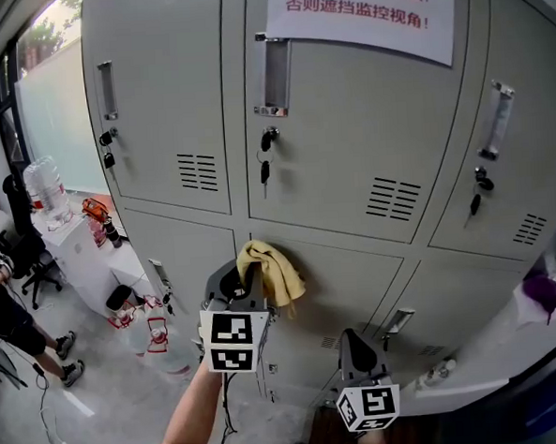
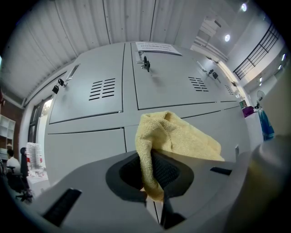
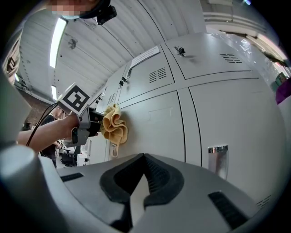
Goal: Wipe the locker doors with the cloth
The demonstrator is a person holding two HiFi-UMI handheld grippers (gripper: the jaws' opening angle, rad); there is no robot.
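A yellow cloth (image 1: 272,272) is bunched against a lower grey locker door (image 1: 348,287), and my left gripper (image 1: 245,286) is shut on it. From the left gripper view the cloth (image 2: 177,139) spills up out of the closed jaws toward the door seam (image 2: 123,119). My right gripper (image 1: 358,350) hangs lower and to the right, shut with nothing between its jaws, just short of the lower doors. In the right gripper view the cloth (image 3: 114,125) and left gripper (image 3: 86,125) press on the door (image 3: 154,123) at the left.
Upper locker doors carry handles, keys (image 1: 265,170) and vents; a white paper notice (image 1: 364,9) hangs on the middle one. A metal handle (image 3: 217,157) sits near my right gripper. A person on a chair (image 1: 9,280), a water bottle (image 1: 46,188) and a white desk stand left.
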